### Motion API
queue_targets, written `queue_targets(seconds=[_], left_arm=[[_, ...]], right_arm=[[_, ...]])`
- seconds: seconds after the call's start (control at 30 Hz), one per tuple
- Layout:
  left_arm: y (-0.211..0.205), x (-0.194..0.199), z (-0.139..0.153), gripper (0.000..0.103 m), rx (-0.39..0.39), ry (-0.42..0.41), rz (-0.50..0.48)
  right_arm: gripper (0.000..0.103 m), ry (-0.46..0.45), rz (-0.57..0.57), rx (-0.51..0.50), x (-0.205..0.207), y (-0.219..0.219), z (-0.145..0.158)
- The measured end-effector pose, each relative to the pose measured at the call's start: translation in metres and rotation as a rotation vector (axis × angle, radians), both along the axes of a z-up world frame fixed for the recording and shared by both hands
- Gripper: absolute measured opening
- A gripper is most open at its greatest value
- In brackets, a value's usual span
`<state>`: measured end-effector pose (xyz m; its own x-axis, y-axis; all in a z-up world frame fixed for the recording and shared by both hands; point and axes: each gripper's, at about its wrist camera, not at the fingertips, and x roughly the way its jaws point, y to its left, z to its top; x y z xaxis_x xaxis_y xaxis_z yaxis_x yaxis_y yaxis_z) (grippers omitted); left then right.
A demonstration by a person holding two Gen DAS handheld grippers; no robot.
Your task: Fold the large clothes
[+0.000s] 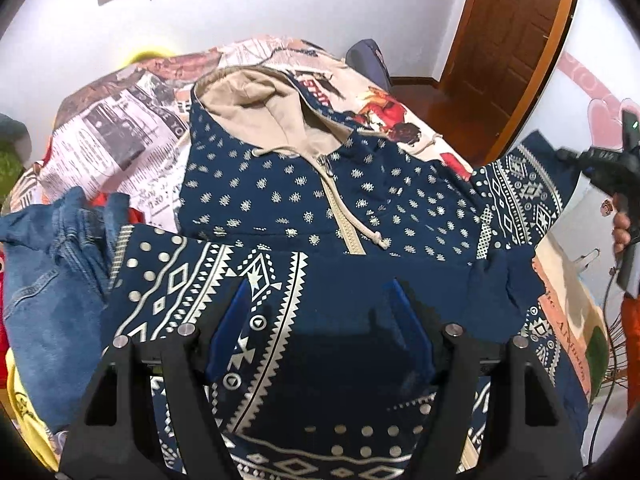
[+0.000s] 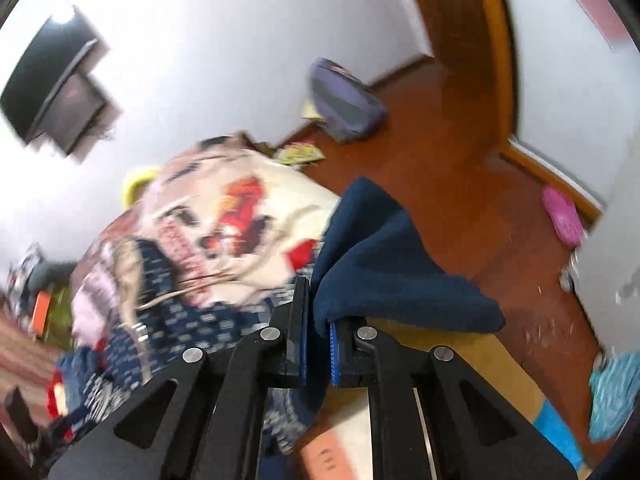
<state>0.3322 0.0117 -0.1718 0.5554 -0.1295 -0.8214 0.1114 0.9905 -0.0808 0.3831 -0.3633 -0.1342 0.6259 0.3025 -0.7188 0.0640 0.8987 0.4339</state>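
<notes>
A navy patterned hoodie [image 1: 304, 196] with a beige hood lies face up on a printed bedsheet [image 1: 120, 140]. One sleeve [image 1: 208, 284] is folded across its chest. My left gripper [image 1: 320, 320] is open, its blue pads spread just above the folded sleeve and the plain navy cuff. My right gripper [image 2: 318, 344] is shut on the other sleeve's navy cuff [image 2: 384, 264] and holds it lifted off the bed's right side. It also shows at the right edge of the left wrist view [image 1: 608, 168], beyond the raised sleeve [image 1: 520, 196]. The right wrist view is blurred.
A pile of denim [image 1: 52, 272] and red and yellow clothes lies on the bed to the left. A wooden door [image 1: 508, 40], a grey bag [image 2: 344, 100] and a pink slipper [image 2: 562, 216] are on the wooden floor to the right. A cardboard box [image 2: 460, 364] stands below my right gripper.
</notes>
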Motion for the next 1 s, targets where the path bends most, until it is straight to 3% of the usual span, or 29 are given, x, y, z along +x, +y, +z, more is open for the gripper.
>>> queue_targets(seconds=[0.13,0.2,0.4,0.6,0.8,0.9,1.0], left_arm=[[0.001,-0.013,0.011,0.07,0.01,-0.016,-0.001],[0.003,-0.02,0.017,0.07,0.009,-0.023,-0.001],[0.008,-0.037,0.027,0.07,0.01,-0.036,0.008],[0.014,-0.053,0.026,0.07,-0.001,-0.021,0.011],[0.012,-0.065,0.015,0.07,0.009,0.008,-0.007],[0.009,-0.068,0.008,0.07,0.014,0.023,-0.014],[0.005,-0.07,0.003,0.07,0.026,0.027,-0.024]], right_arm=[[0.007,-0.071,0.126,0.015,-0.018,0.028,0.037],[0.007,-0.116,0.176,-0.026,-0.03,0.048,0.052],[0.007,-0.134,0.36,-0.116,-0.054,0.113,0.058],[0.008,0.028,0.509,-0.19,-0.061,0.171,-0.001],[0.012,0.234,0.553,-0.212,-0.069,0.19,-0.052],[0.028,0.311,0.552,-0.2,-0.081,0.188,-0.061],[0.031,0.301,0.564,-0.222,-0.089,0.185,-0.054]])
